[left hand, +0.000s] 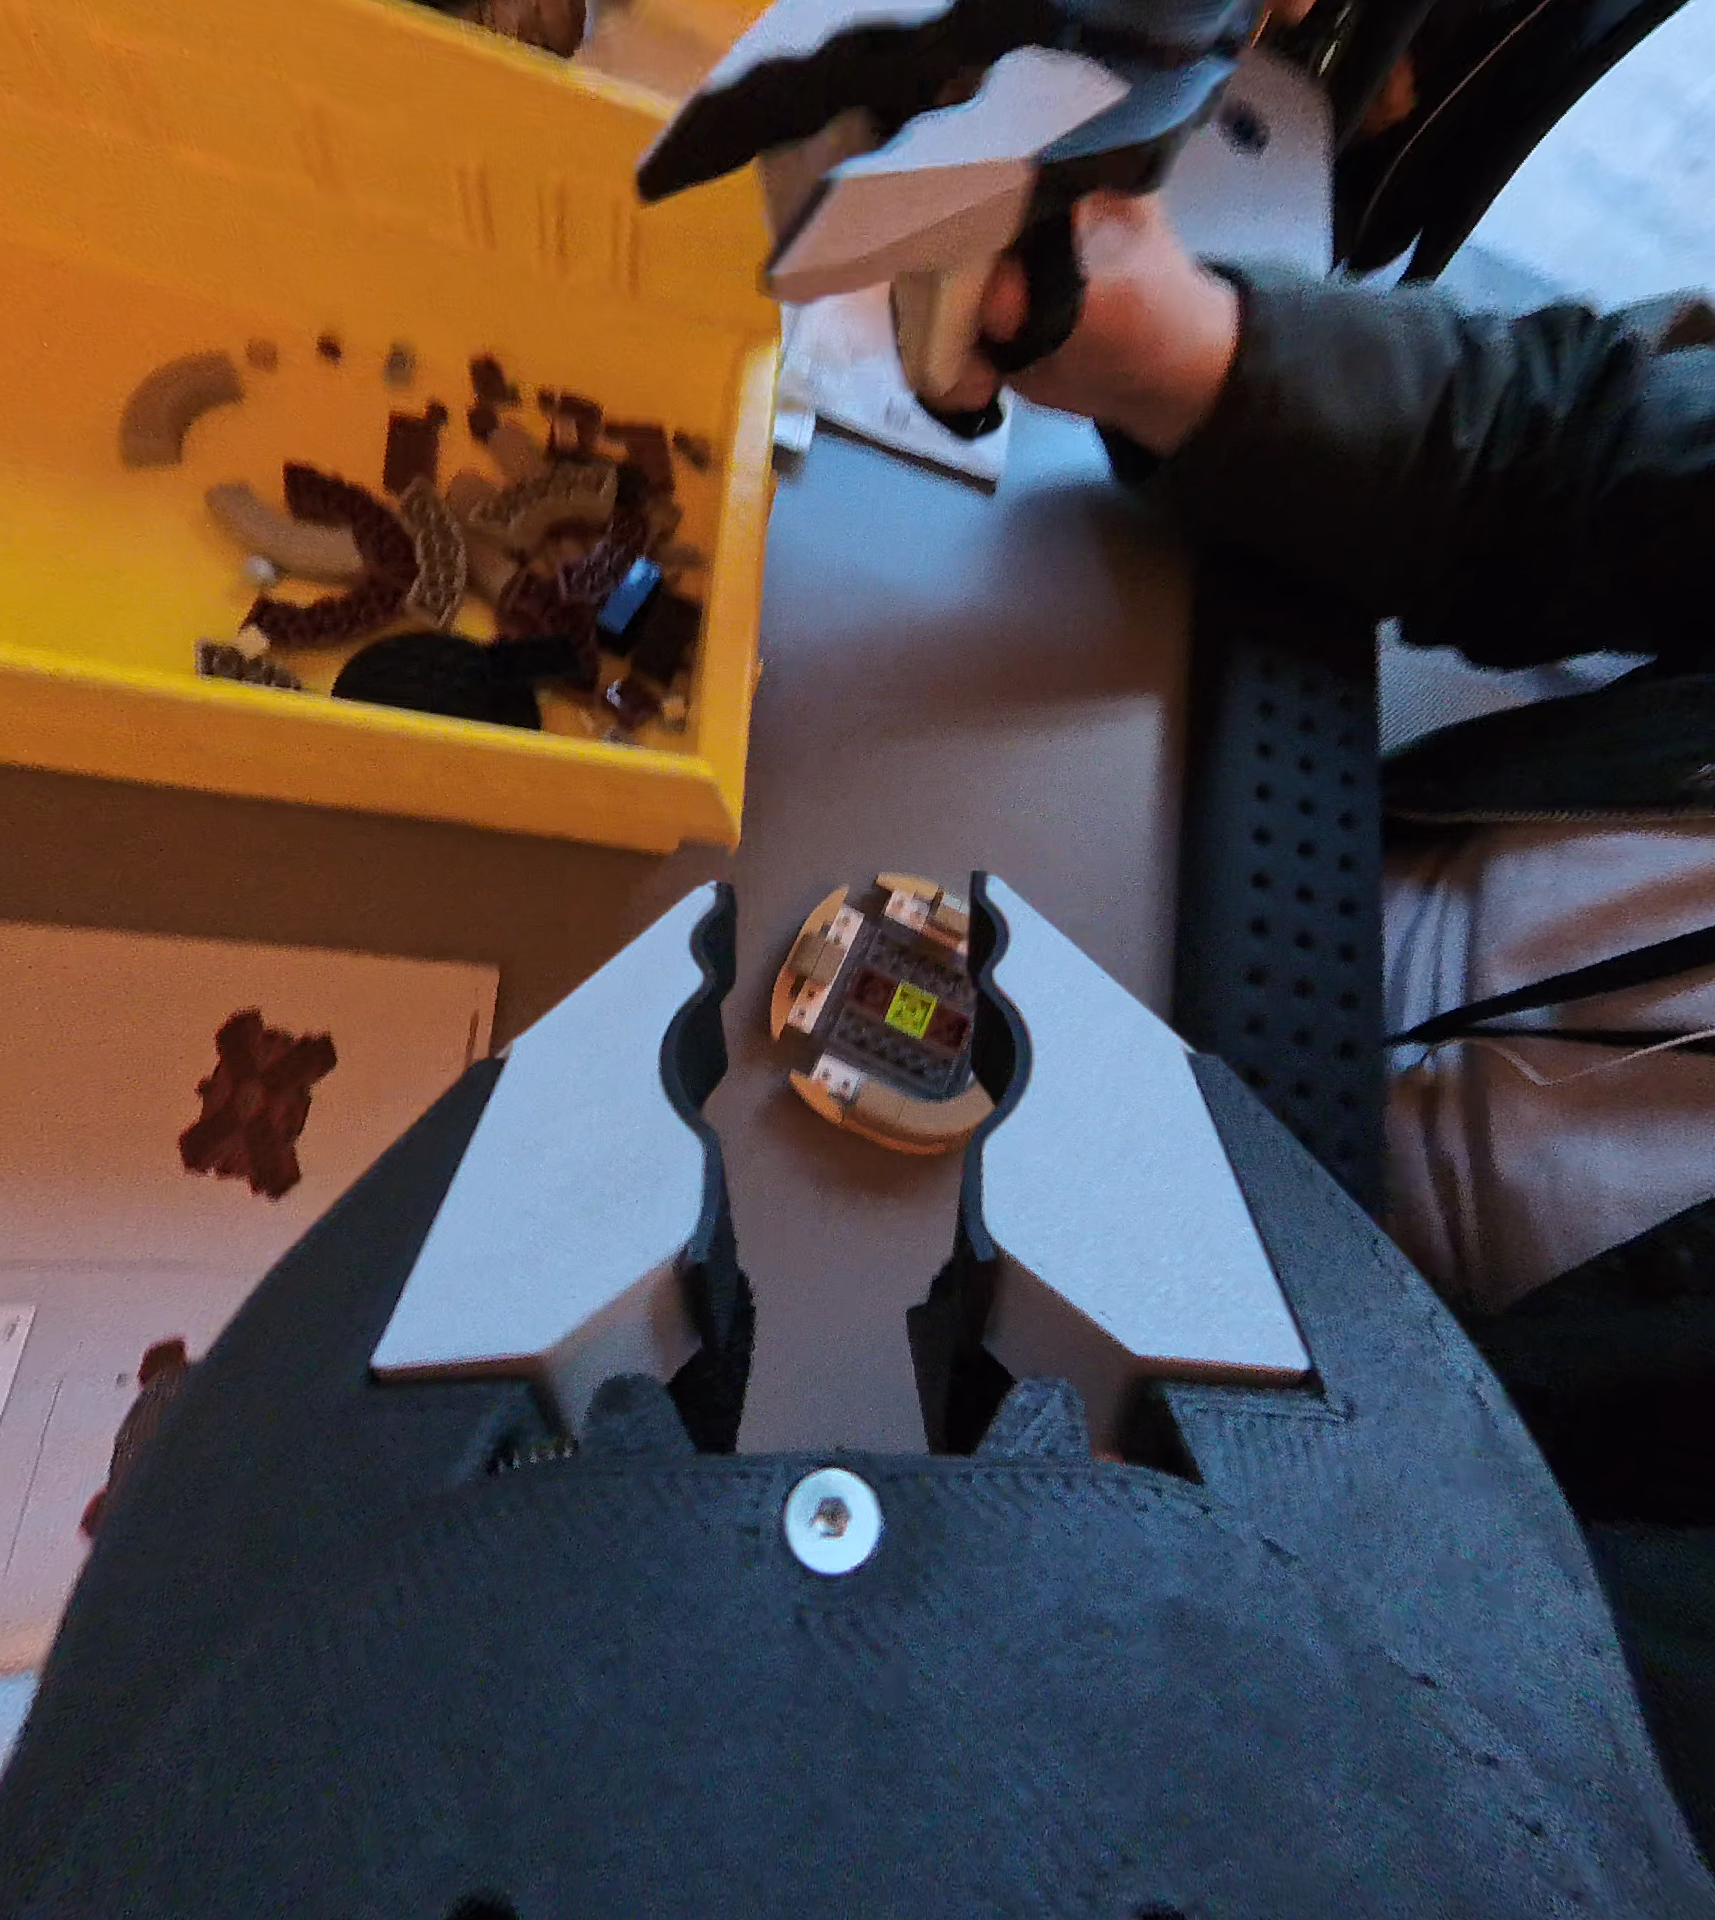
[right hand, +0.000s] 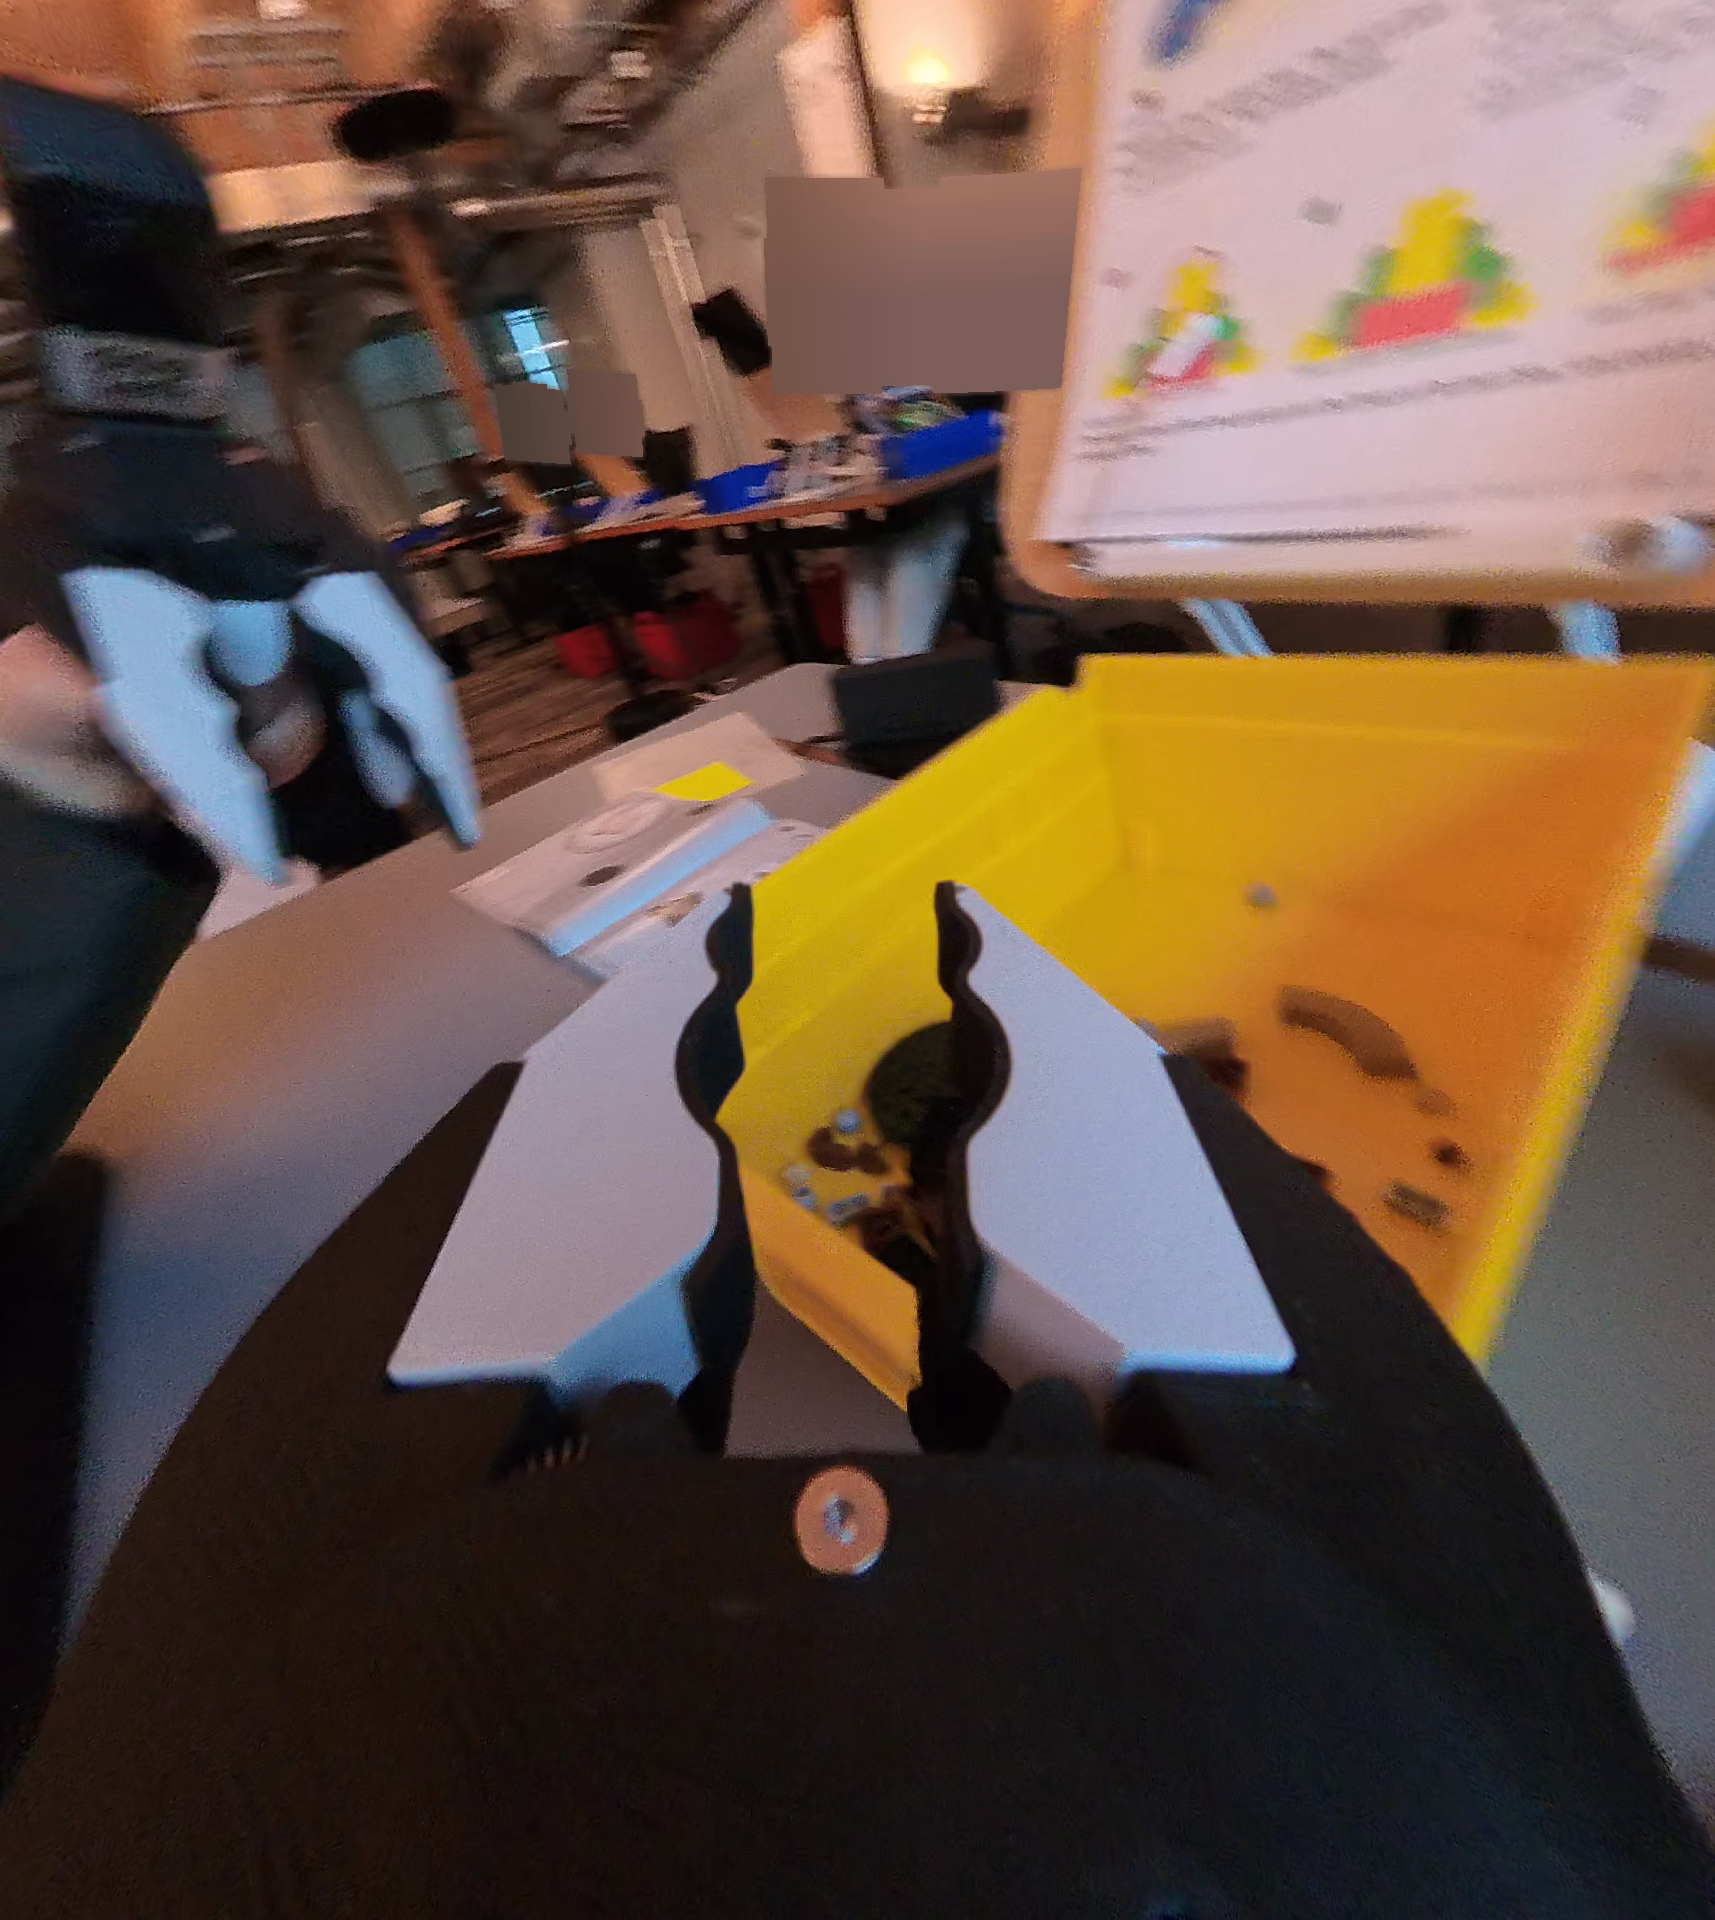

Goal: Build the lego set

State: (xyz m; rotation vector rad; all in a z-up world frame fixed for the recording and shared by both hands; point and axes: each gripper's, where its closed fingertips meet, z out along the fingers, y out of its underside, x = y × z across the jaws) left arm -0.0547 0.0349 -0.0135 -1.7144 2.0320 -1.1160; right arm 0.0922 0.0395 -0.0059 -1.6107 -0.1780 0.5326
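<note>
Right tongs [right hand: 842, 904] hide bin [right hand: 1352, 831] pieces (blurred) — kinds unclear.

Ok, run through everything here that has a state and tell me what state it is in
Left hand-held gripper: open, empty, above the model.
Right hand-held gripper: open, empty, aimed at the bin.
Model: part-built, lying on the table, not gripped.
Bin: open-topped, holding loose bricks.
Booklet: lying open.

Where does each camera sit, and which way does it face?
Left wrist view: on the left gripper, facing down at the round lego build on the table; the person's hand shows.
Right wrist view: on the right gripper, facing forward into the yellow bin.
Shared: the bin, and each view shows the other gripper.
</note>
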